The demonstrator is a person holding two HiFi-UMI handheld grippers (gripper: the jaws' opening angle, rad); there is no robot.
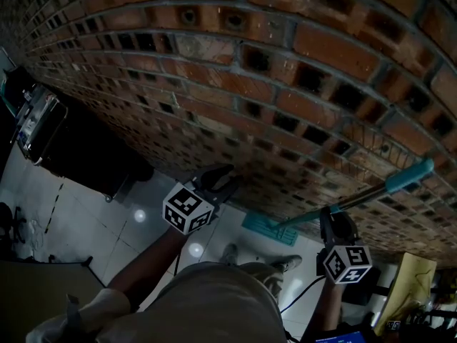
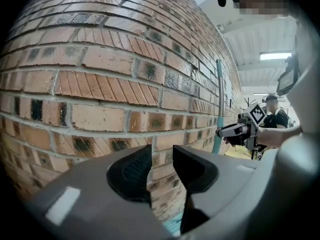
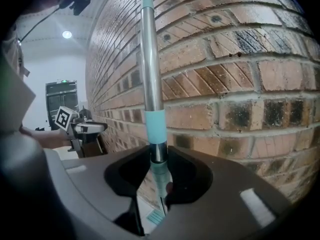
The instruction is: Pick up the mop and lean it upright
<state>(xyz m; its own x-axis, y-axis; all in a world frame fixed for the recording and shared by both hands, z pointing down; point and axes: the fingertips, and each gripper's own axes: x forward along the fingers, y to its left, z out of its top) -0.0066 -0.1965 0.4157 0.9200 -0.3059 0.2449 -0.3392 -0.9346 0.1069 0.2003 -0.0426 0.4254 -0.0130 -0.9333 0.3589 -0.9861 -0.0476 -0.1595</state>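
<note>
The mop stands nearly upright close along the brick wall. Its long axis runs from the floor upward. The flat teal head is low at the wall's foot and the teal-capped top end points up. In the head view the pole slants away from the head toward the wall; whether it touches the bricks cannot be told.

The right claw is closed on the mop's metal pole, just under a teal sleeve, and faces the wall. The left claw is partly open and holds nothing, with only bricks showing between its pads. It also faces the wall, to the left of the mop and well apart from it.
</note>
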